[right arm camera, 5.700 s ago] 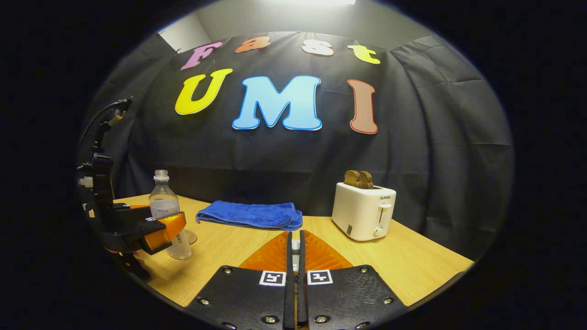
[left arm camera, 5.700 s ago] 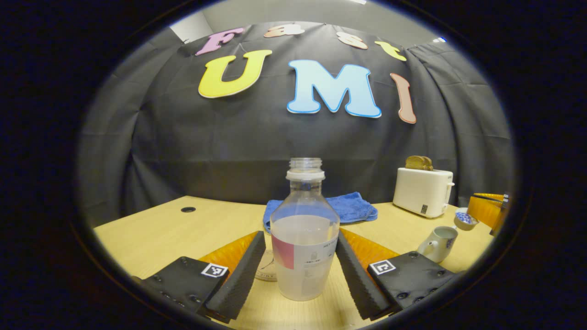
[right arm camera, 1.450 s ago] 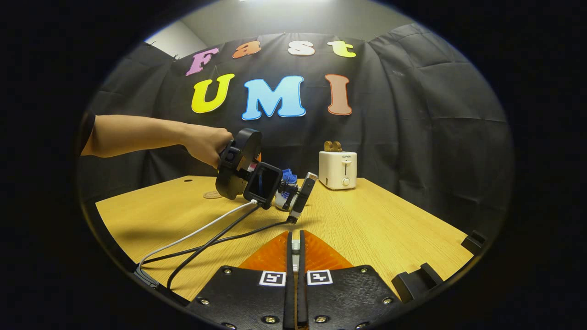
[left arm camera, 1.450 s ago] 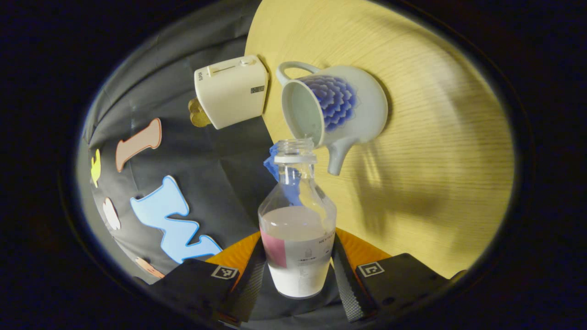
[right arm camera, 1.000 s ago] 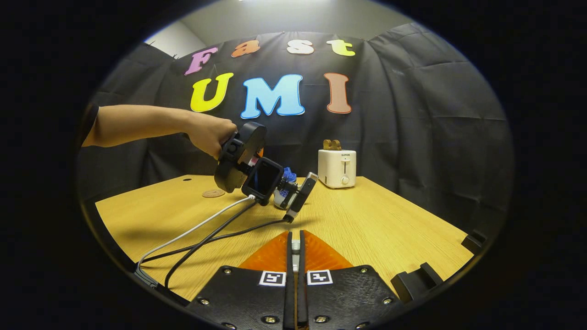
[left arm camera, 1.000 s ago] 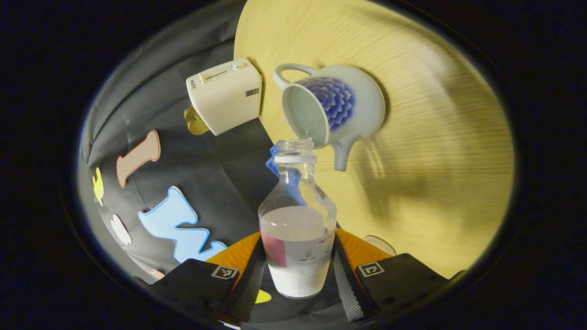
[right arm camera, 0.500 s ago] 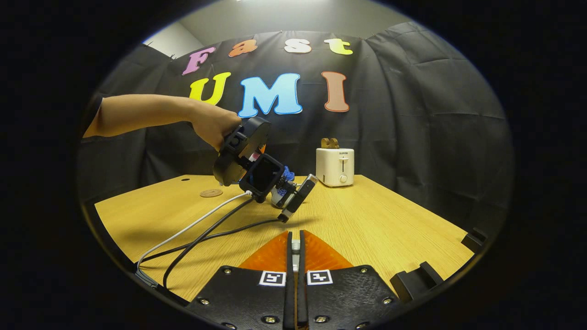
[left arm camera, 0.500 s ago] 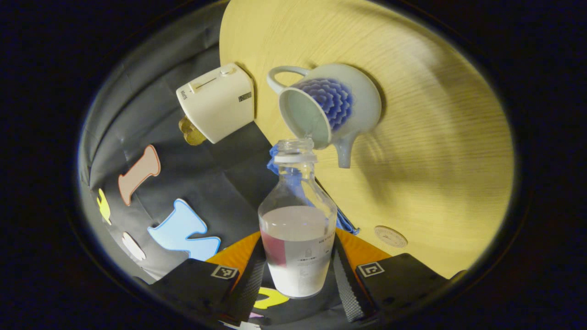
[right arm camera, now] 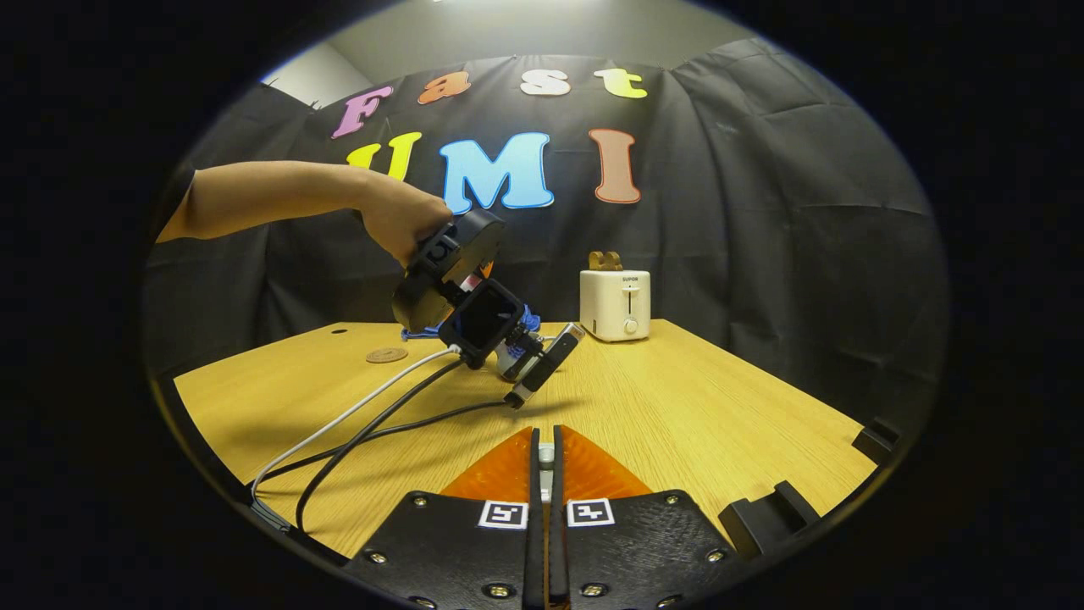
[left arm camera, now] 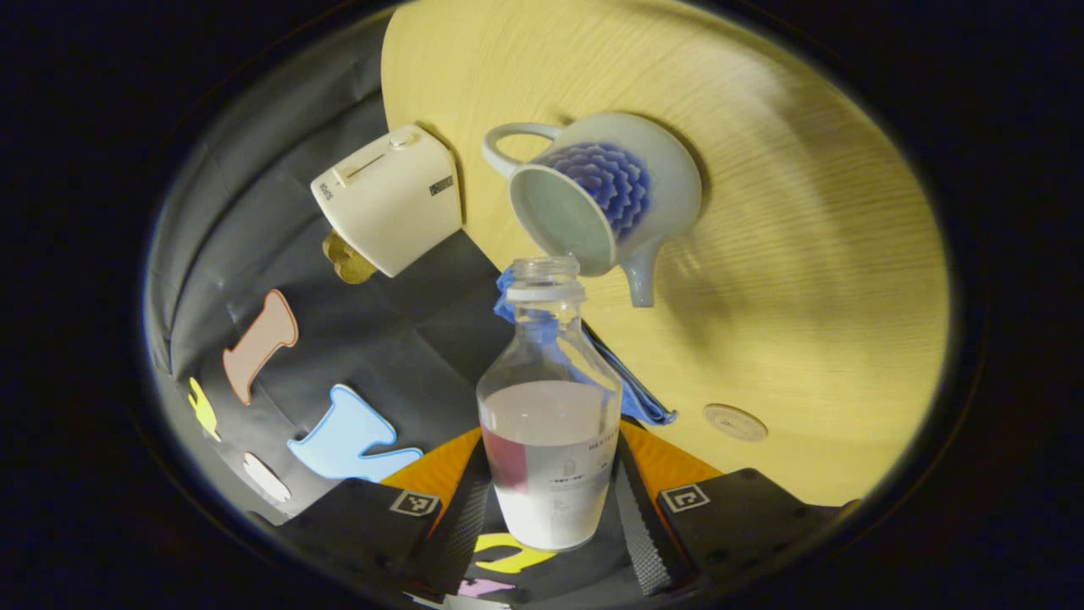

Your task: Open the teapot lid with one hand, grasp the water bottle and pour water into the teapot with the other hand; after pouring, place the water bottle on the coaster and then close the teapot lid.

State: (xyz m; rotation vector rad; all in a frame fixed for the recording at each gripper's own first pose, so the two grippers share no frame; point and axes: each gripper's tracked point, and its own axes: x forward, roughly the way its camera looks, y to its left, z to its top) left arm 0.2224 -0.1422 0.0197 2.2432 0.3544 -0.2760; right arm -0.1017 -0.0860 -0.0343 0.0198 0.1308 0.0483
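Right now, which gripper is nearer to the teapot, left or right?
Left. The left gripper holds the water bottle tipped, its mouth right at the teapot opening. The right gripper hangs back near the table's front edge, well short of it.

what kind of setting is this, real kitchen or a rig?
Most likely a staged recording booth, not a real kitchen. A black cloth wall hangs behind a wooden table set with a few household props: a toaster, a teapot and a coaster. A handheld left gripper grips a water bottle.

Wooden table point(right arm camera: 677, 398), black cloth wall point(right arm camera: 762, 212), pale ceiling point(right arm camera: 508, 34)
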